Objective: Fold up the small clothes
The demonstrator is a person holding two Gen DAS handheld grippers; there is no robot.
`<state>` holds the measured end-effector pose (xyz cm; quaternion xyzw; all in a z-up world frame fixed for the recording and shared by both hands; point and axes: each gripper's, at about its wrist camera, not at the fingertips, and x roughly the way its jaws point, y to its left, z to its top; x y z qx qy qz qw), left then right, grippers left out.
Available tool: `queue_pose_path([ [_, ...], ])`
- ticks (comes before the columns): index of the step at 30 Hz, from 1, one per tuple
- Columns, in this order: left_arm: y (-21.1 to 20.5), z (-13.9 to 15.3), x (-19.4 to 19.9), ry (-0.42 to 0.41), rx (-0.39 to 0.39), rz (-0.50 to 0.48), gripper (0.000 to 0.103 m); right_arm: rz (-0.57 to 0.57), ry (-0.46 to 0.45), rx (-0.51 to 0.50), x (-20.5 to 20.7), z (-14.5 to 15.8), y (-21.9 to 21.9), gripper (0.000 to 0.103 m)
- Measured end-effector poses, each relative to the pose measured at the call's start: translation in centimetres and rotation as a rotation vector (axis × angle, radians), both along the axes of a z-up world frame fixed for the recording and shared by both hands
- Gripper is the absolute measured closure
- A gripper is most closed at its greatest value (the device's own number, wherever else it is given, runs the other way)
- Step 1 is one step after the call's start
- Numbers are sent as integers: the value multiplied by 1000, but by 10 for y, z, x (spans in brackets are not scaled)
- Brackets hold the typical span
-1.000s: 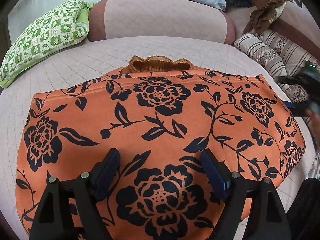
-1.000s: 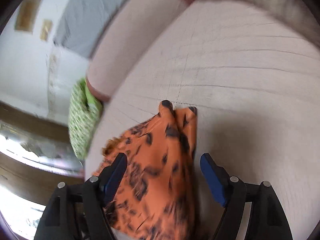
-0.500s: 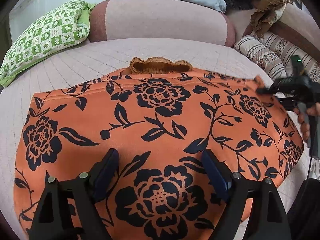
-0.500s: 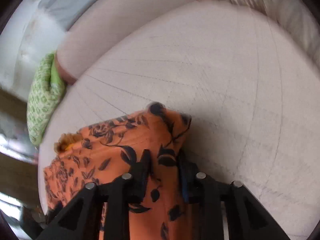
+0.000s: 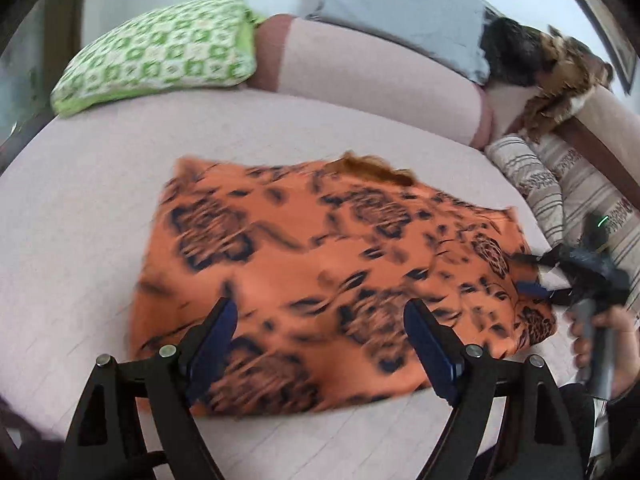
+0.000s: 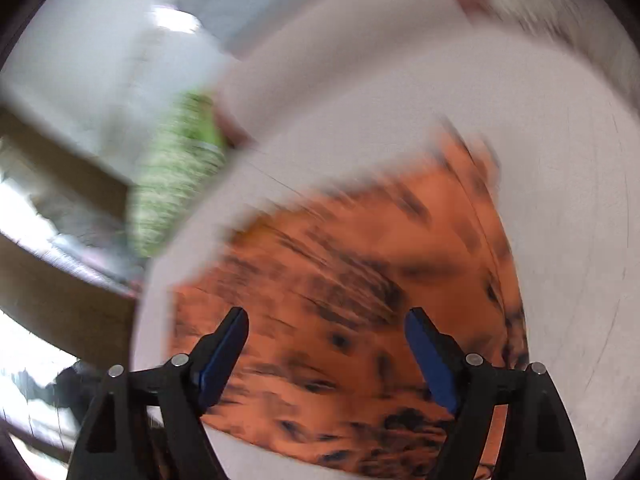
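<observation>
While the orange flowered garment [image 5: 328,280] lies flat on the bed [image 5: 80,208], both the left hand-held gripper [image 5: 320,344] and right hand-held gripper [image 6: 326,344] hover above it, jaws apart and empty, so a fold seems next, needing an edge pinched.

Orange floral garment [image 5: 328,280]: smooth matt cloth; bed cover [image 5: 100,200]: quilted matt fabric; fingers [image 5: 214,340]: blue pads, black plastic

Each hand-held gripper [image 5: 320,344] [image 6: 326,344] has black triangular-framed arms, silver screws and blue finger pads [image 5: 212,340]; a bare-skinned hand [image 5: 612,344] shows.
</observation>
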<state>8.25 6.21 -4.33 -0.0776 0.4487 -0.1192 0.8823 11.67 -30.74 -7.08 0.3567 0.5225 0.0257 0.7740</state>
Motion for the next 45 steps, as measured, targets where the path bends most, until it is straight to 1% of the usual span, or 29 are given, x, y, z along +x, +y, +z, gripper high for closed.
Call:
queue_pose_path([
  [1,7,0,-4,3,-2,14,18,-57,-45,24,-7,6,-6,26],
  [2,19,1,-9,4,-8,37,18,-83,-38,13,-11,18,-6,25],
  [3,32,3,-14,-1,-20,64,18,-74,-33,-9,-12,30,-1,24],
  [4,45,3,-17,-4,-35,95,18,-55,-68,-13,-15,41,5,23],
  [6,73,1,-22,0,-74,175,18,-3,-185,-30,-24,69,21,22],
  [8,98,-5,-24,23,-121,250,18,38,-231,-58,-28,74,35,7],
  [10,121,-17,-26,69,-181,319,18,70,-167,-107,-30,51,40,4],
  [12,139,-31,-26,112,-269,360,18,73,-19,-88,-30,6,34,4],
  [14,149,-39,-25,146,-325,374,18,29,-125,-46,-41,2,27,4],
  [17,152,-47,-21,167,-380,365,18,-7,-140,21,-45,-3,17,4],
  [20,146,-52,-11,200,-419,345,18,9,-152,15,-43,-8,19,3],
  [22,137,-56,-8,218,-412,331,18,26,-171,-3,-45,-10,23,2],
  [24,125,-54,-4,210,-342,308,20,39,-195,-18,-50,-7,27,1],
  [26,119,-55,-1,228,-288,272,74,43,-204,-26,-52,0,27,1],
  [27,113,-60,5,290,-277,241,92,42,-206,-25,-54,2,25,1],
  [29,111,-53,4,276,-266,260,93,35,-208,-14,-56,3,23,1],
  [30,108,-41,2,231,-251,256,93,34,-208,-11,-56,3,23,1],
  [31,101,-22,-3,159,-212,247,93,35,-212,-7,-56,4,23,1],
  [32,97,-11,-6,122,-184,245,93,38,-215,-6,-57,4,23,1],
  [33,96,-12,-7,126,-178,249,93,43,-219,-8,-57,4,23,1],
  [34,96,-21,-5,161,-166,259,93,46,-220,-12,-57,4,23,1],
  [35,96,-44,0,237,-111,282,93,48,-219,-16,-57,3,24,1],
  [36,98,-59,2,288,-103,283,87,50,-218,-19,-57,4,24,1],
  [37,101,-60,1,269,-126,285,85,49,-216,-18,-57,4,24,1],
  [38,102,-52,0,253,-149,288,79,47,-216,-13,-57,4,23,1],
  [40,100,-27,1,193,-143,286,45,49,-223,-10,-60,5,21,1],
  [42,98,-5,9,100,-112,250,37,48,-223,-16,-60,5,22,1],
  [43,99,0,19,78,-93,235,36,47,-221,-20,-60,6,22,1],
  [45,100,-2,50,113,-81,219,36,47,-219,-23,-60,6,22,1],
])
